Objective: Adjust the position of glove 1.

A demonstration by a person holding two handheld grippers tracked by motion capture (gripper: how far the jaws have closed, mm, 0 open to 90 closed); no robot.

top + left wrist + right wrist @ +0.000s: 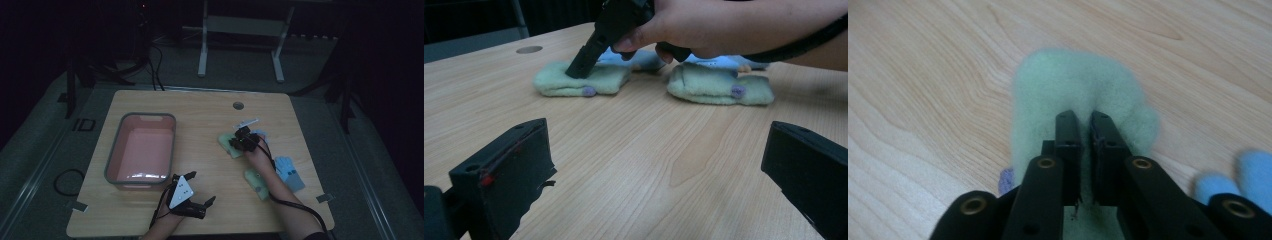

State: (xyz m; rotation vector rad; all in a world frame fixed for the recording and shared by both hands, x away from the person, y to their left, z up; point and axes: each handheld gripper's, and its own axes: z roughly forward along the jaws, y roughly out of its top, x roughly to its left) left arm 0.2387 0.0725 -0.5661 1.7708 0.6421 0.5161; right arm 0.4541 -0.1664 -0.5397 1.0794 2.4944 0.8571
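The right hand-held gripper (239, 141) reaches forward over the right half of the wooden worktop (210, 107), the forearm running up from the bottom edge and the hand (257, 155) wrapped over the tool's body. It tips steeply downward, its jaws nearly closed and pinching a fold of a pale green fuzzy sock (1078, 95) that lies flat on the wood. In the left gripper view, the jaw tips press into the top of that green sock (584, 80), and a second green sock (719, 85) lies just beside it, under the person's wrist. Light blue socks (290, 172) lie near the right edge, beside the forearm.

The left hand-held gripper (200, 187) rests low near the front edge of the worktop, pointing right toward the socks, its jaws spread wide with nothing between them. A pink bin with a grey rim (142, 150) stands on the left half, just behind this gripper, well apart from the socks.
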